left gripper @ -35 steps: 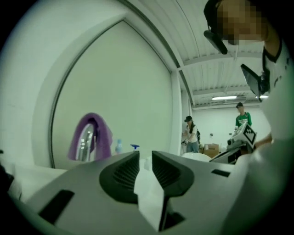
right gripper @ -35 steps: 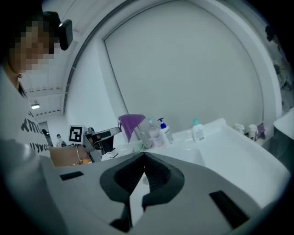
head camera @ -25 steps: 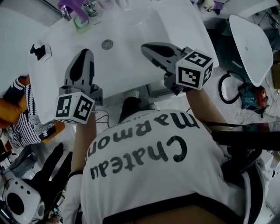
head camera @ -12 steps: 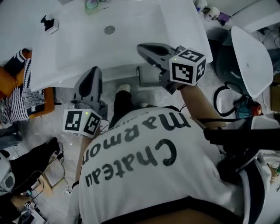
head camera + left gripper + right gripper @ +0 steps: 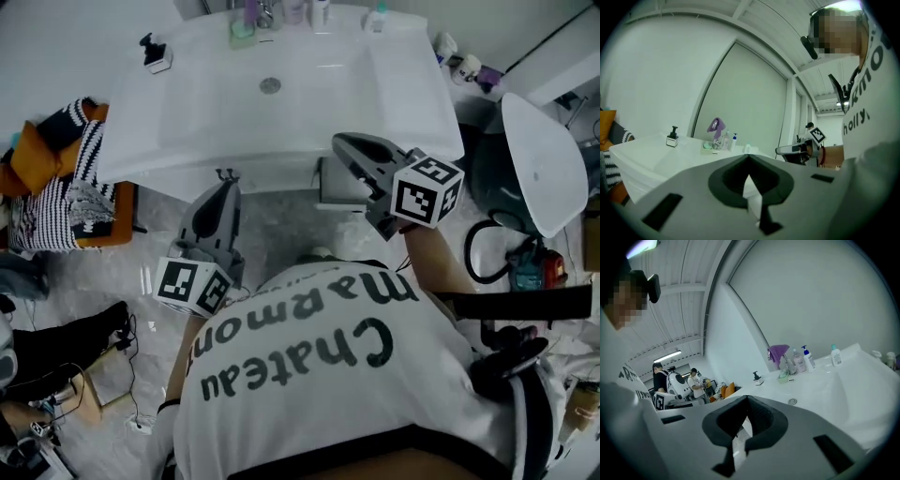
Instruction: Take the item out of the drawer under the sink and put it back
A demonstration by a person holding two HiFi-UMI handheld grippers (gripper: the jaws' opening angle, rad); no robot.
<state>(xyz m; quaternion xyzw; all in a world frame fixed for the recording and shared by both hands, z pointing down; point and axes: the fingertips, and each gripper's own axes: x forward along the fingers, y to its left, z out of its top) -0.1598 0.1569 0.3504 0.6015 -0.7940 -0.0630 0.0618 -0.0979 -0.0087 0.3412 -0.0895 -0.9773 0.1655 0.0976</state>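
- Head view: we hold the left gripper (image 5: 225,186) and the right gripper (image 5: 342,142) at the front edge of the sink (image 5: 309,103), mid-frame. The item is nowhere in sight, so we judge it is inside the drawer.
- Left gripper view: jaws pressed together, empty. Pushed on like this, they could knock the sink instead of catching the drawer.
- Right gripper view: jaws likewise together, empty. The rim at lower right risks a bump.

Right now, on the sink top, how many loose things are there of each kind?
Bottles: 3
Black pump dispenser: 1
Green soap dish: 1
Purple cloth: 1
Total: 6
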